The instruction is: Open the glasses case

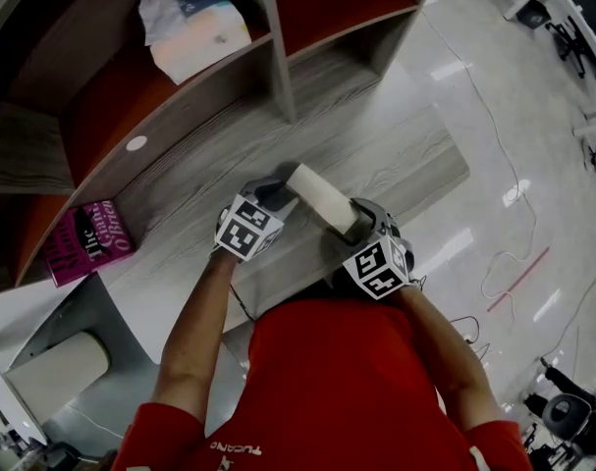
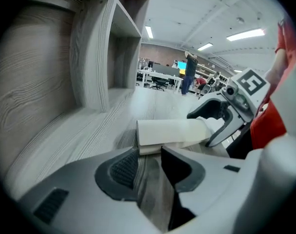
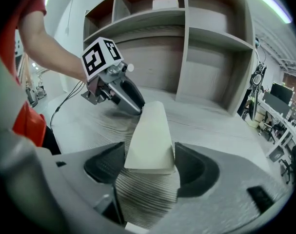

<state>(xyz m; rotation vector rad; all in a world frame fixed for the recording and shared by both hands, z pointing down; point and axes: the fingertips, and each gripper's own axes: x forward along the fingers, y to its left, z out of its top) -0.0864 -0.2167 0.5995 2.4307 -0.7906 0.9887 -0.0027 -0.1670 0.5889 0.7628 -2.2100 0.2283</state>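
Note:
A cream glasses case [image 1: 322,202] lies closed on the grey wood desk [image 1: 396,155], stretched between my two grippers. My left gripper [image 1: 278,192] is at its far-left end. In the left gripper view the case [image 2: 172,132] ends just past the fingertips of that gripper [image 2: 150,155], whose jaws stand apart over bare desk. My right gripper [image 1: 352,222] is at the other end. In the right gripper view the case's near end [image 3: 150,135] sits between the wide-spread jaws of that gripper [image 3: 150,165], close to both pads, with no squeeze visible.
A shelf unit [image 1: 278,57] with upright dividers rises along the desk's far side, with a white bundle [image 1: 194,27] in one bay. A pink book [image 1: 86,241] lies at the left. The desk's right edge [image 1: 455,180] drops to a shiny floor with cables.

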